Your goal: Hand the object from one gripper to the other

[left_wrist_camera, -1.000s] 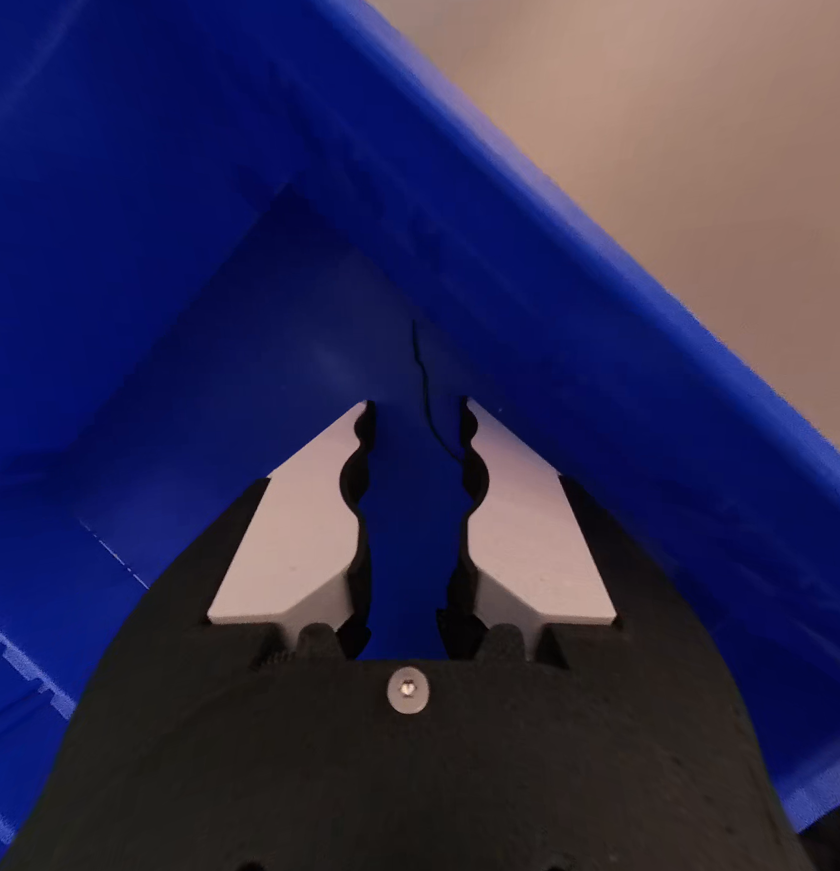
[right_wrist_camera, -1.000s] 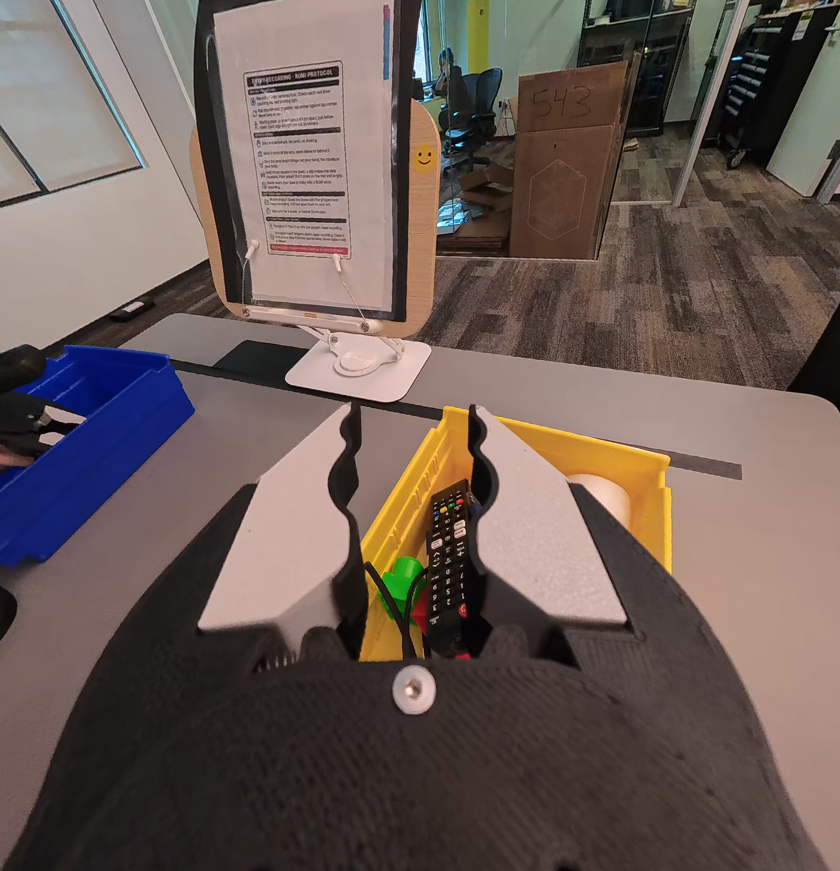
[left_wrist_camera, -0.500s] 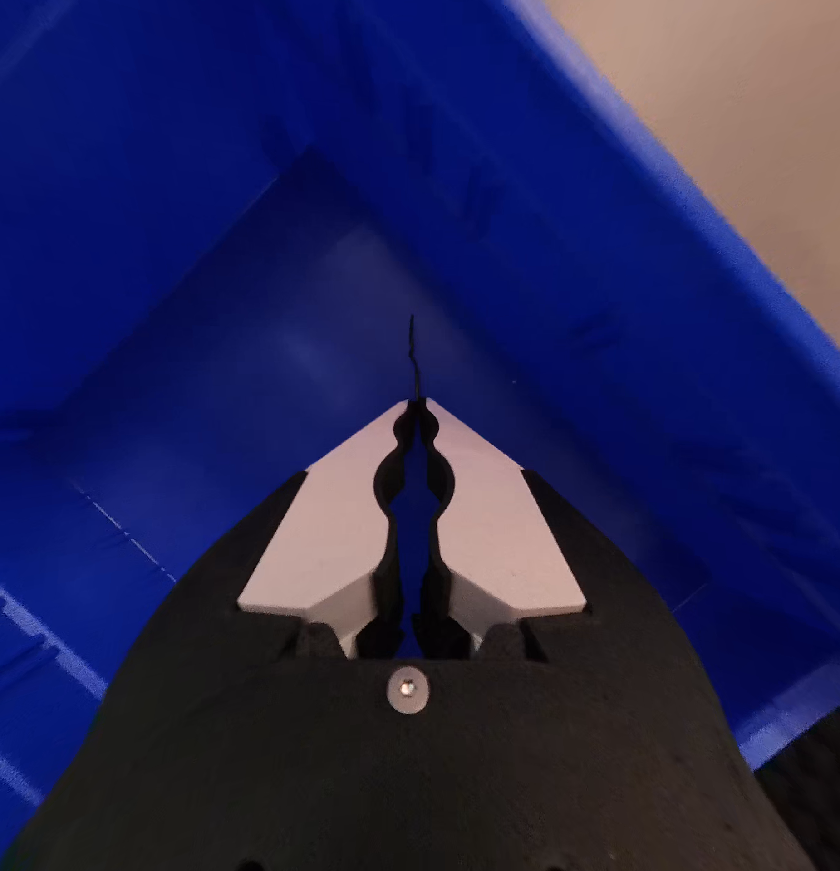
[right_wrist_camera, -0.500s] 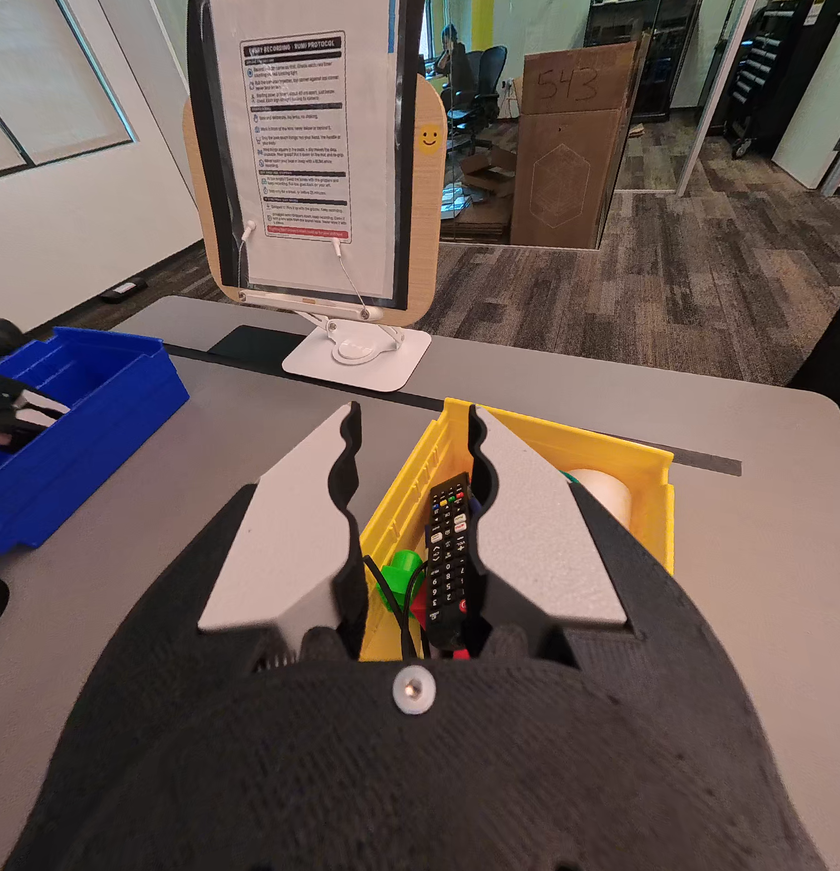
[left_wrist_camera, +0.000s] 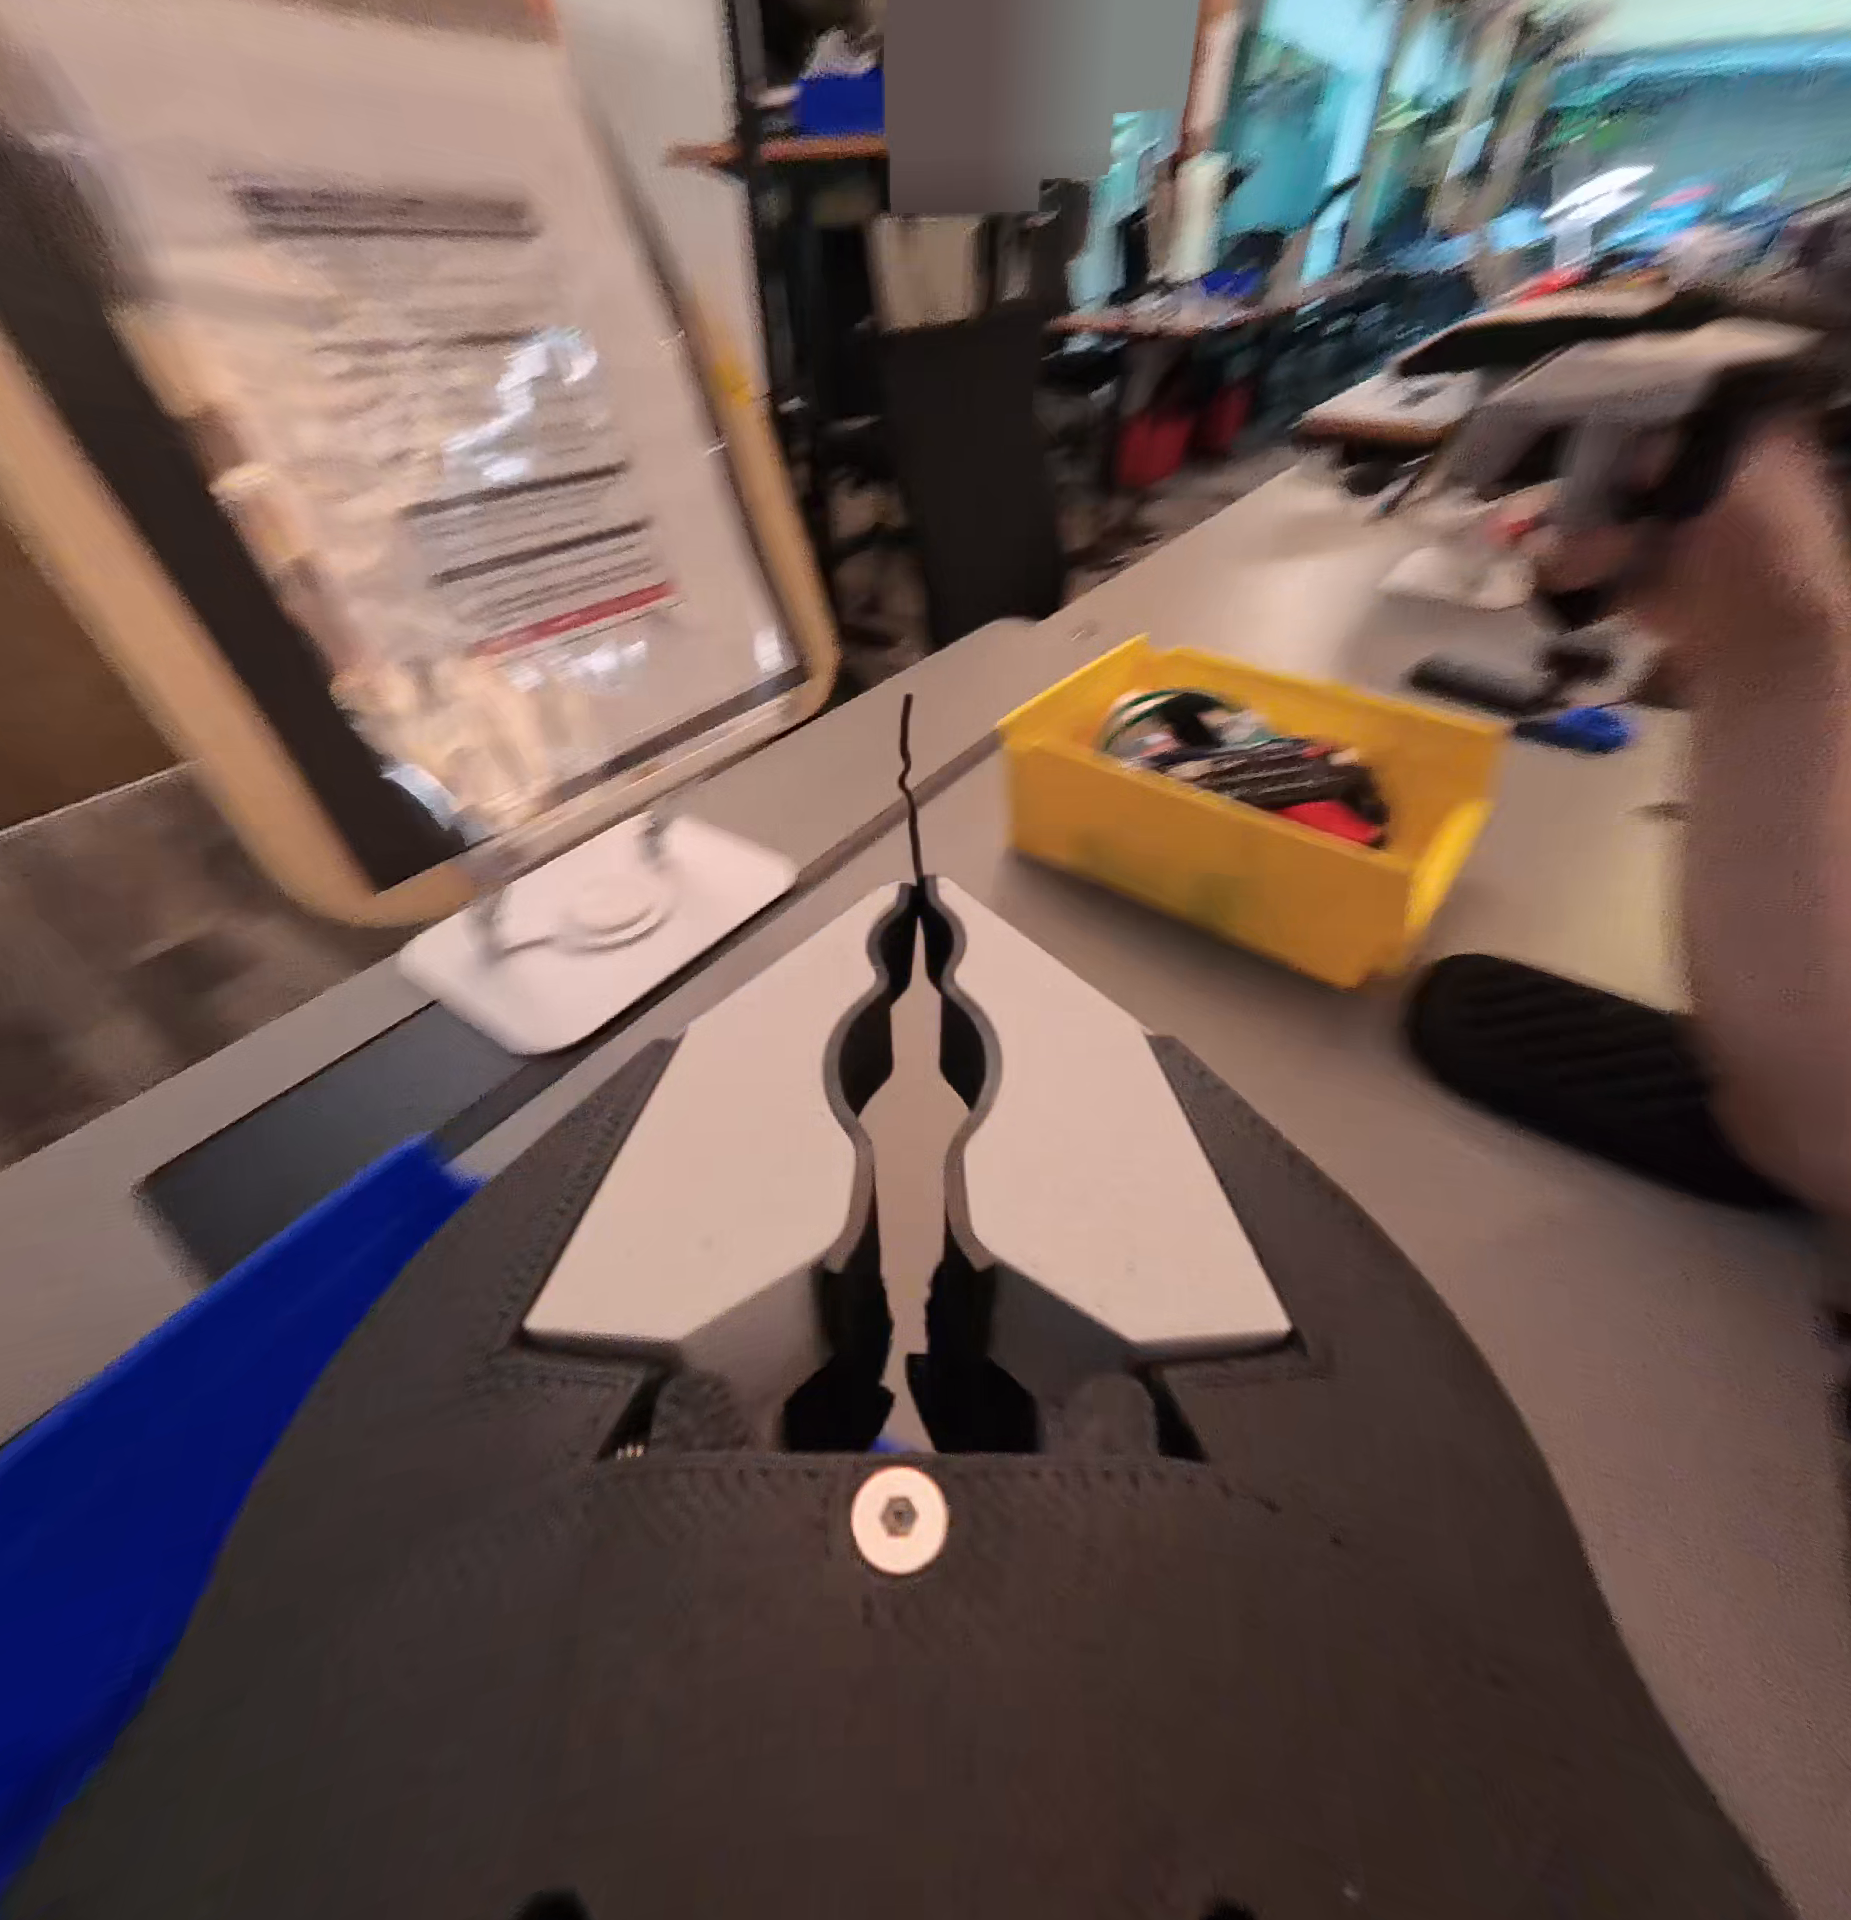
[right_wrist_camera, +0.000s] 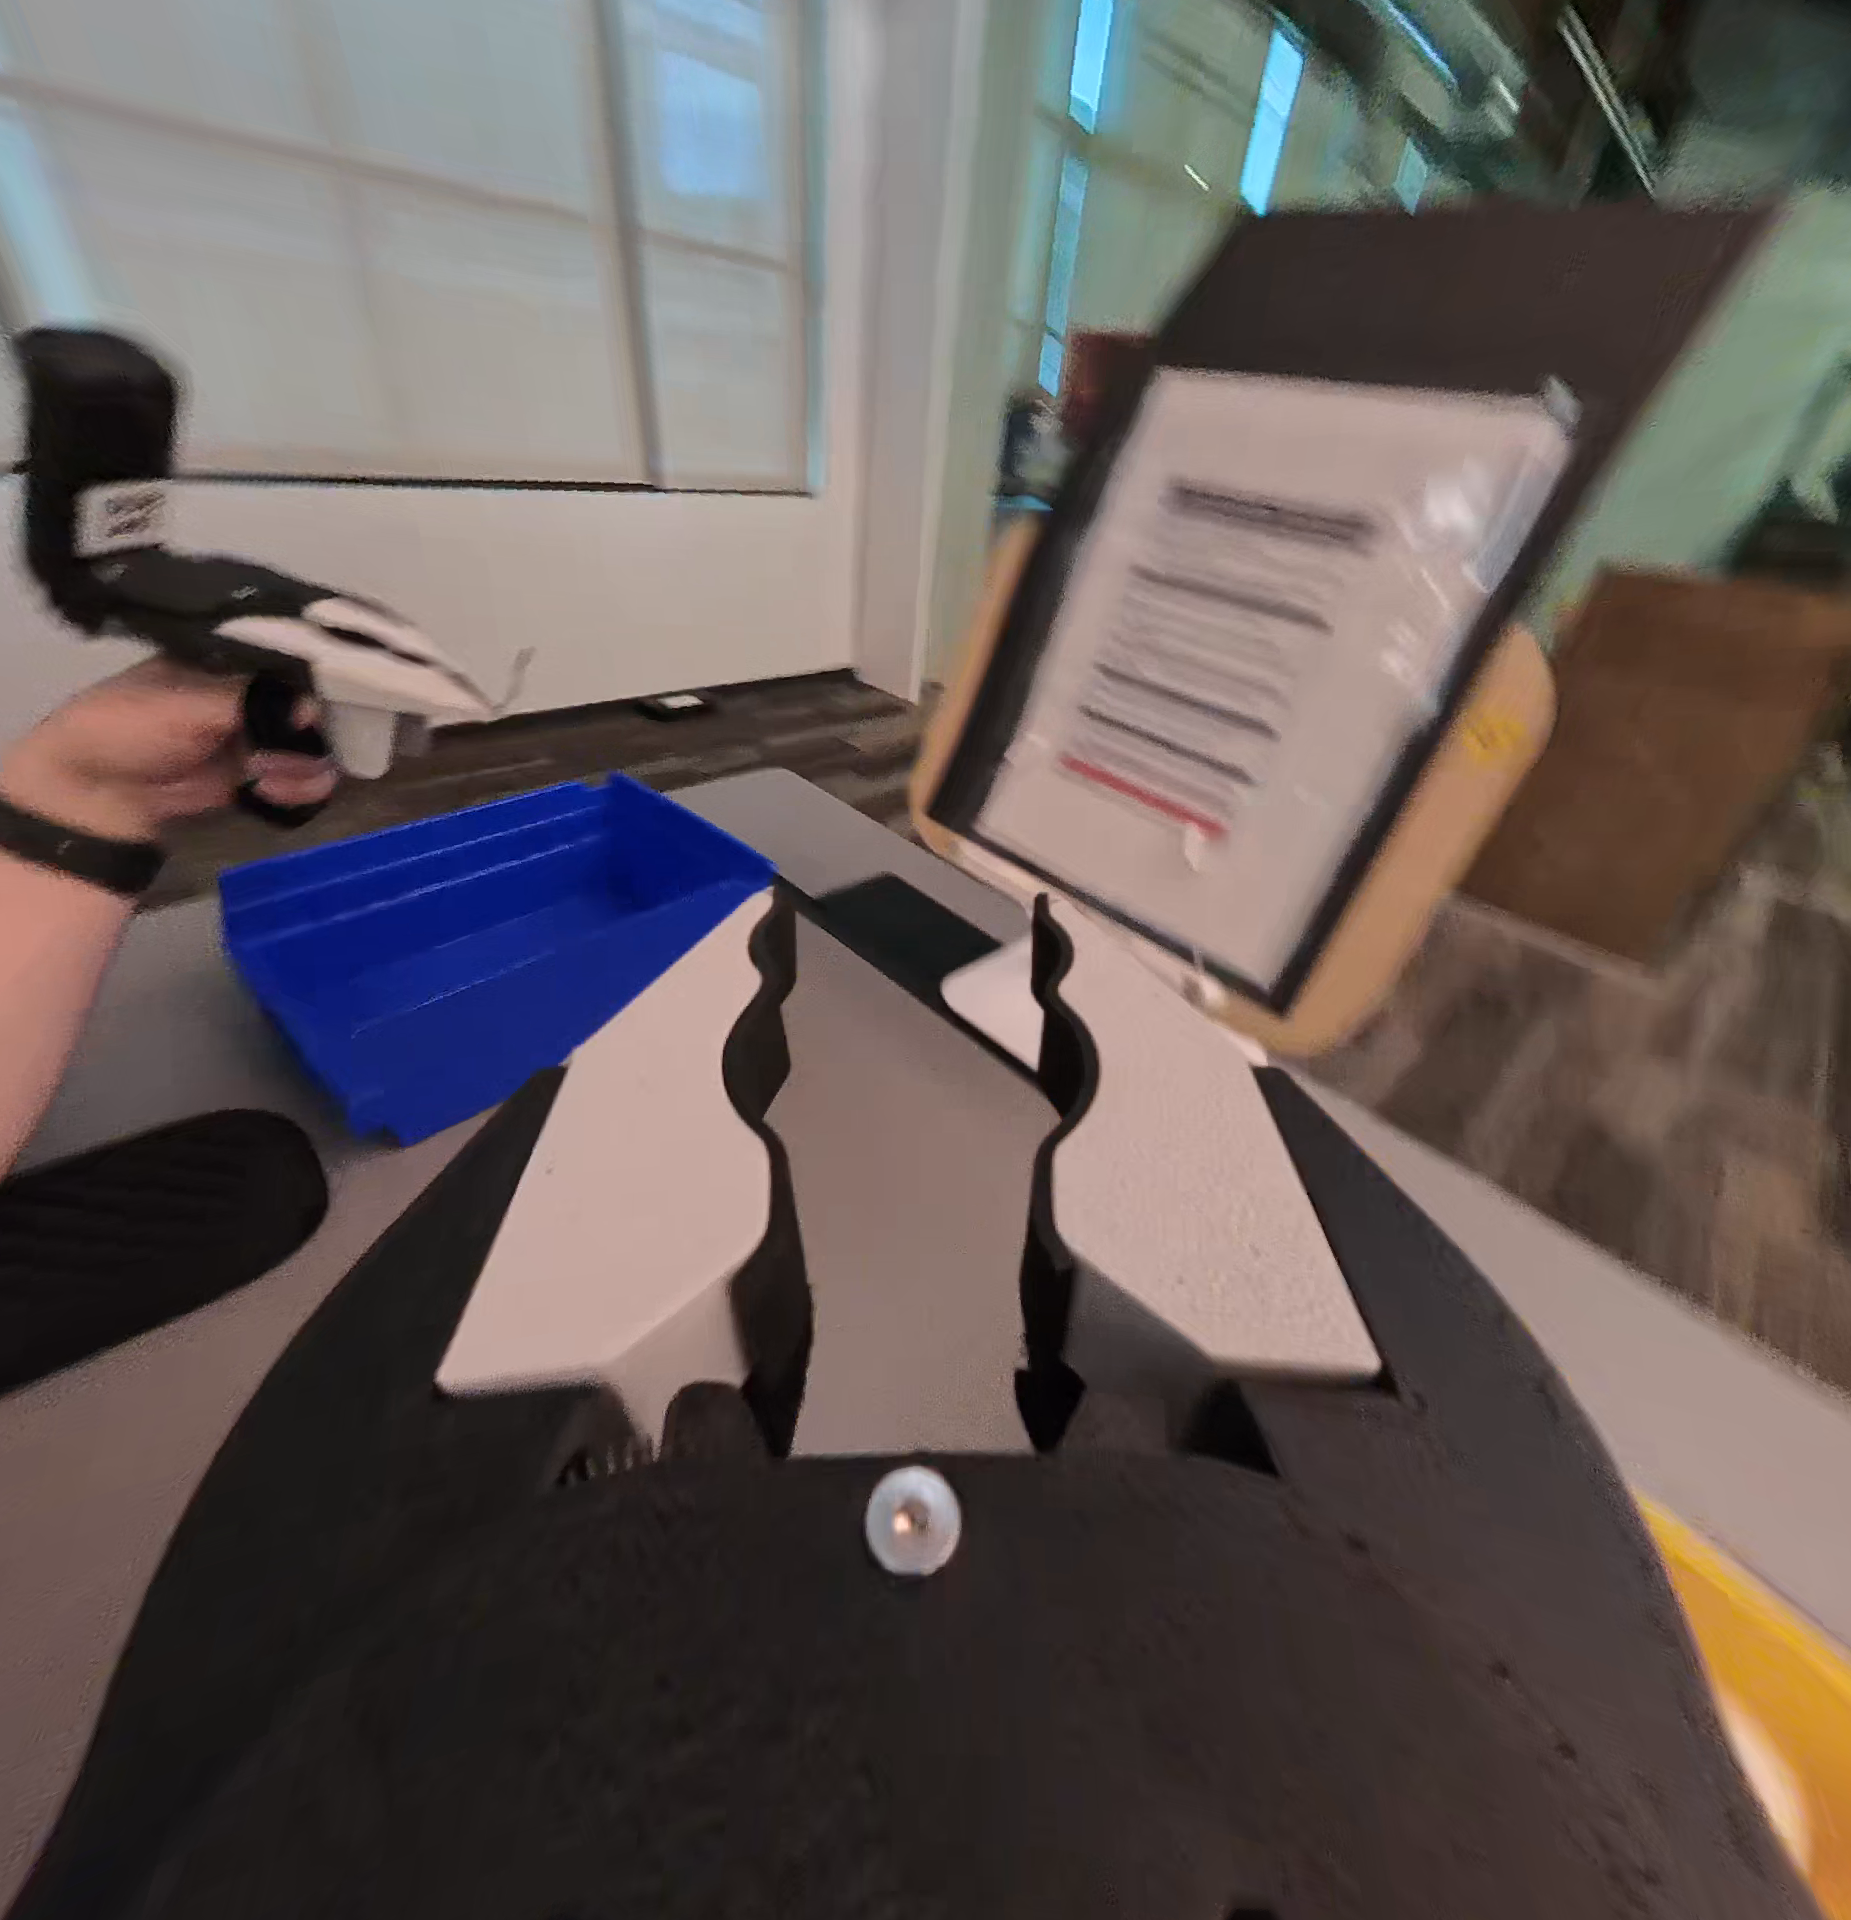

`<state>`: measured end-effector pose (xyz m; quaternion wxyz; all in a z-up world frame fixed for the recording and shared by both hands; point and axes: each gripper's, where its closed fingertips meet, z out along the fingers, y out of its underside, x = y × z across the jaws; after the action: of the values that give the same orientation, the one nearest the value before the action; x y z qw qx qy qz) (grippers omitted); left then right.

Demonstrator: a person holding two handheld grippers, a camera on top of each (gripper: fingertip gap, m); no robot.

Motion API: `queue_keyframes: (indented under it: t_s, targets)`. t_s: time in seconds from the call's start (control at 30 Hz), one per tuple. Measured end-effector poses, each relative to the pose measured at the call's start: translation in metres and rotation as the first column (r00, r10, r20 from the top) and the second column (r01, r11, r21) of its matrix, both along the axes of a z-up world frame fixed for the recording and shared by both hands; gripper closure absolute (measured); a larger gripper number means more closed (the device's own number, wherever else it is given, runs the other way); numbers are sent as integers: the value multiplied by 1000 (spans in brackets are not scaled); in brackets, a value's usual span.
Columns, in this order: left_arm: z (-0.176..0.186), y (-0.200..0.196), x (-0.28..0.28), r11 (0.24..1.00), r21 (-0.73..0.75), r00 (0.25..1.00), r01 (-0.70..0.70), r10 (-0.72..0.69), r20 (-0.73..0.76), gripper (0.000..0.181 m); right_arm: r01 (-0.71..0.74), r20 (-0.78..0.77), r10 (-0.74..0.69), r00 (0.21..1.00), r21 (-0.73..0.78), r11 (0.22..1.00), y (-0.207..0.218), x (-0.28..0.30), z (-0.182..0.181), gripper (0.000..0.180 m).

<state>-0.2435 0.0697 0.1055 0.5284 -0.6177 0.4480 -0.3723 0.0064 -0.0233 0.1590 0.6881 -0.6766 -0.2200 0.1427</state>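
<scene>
The left tongs (left_wrist_camera: 918,894), tips pinched on a thin black wire (left_wrist_camera: 908,790), hang above a grey table (left_wrist_camera: 1368,1299) in an open office with dark patterned flooring and tall white-framed windows. The right tongs (right_wrist_camera: 908,935) stand parted with nothing between them, raised over the same table. A blue bin (right_wrist_camera: 464,935) sits to the left, a yellow bin (left_wrist_camera: 1243,821) of mixed items to the right, and a framed instruction sheet (right_wrist_camera: 1264,665) stands on a white base at the far edge.
</scene>
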Motion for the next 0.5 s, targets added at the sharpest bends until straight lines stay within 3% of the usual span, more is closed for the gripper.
queue_keyframes:
  t_s: [0.1,0.13,0.2,0.27,0.37,0.5]
  targets:
    - [14,-36,19,990,-38,991,134,-132,32,181,-184,361,112,926,171,968,-17,-72,-2,134]
    - [13,-40,22,990,-46,991,131,-130,9,181,-211,519,61,853,234,949,-19,-90,-9,134]
    - [3,-47,26,991,-74,990,109,-115,-76,181,-229,743,-186,643,418,879,-13,-117,-16,145]
    - [-5,-54,30,990,-104,985,96,-109,-133,181,-298,798,-368,477,540,787,-9,-148,-21,156]
    - [-12,-74,38,974,-165,966,154,-183,-180,181,-366,819,-371,438,539,758,0,-188,-40,157]
    - [-23,-85,46,973,-169,945,157,-197,-260,181,-386,804,-479,352,592,708,14,-201,-51,155]
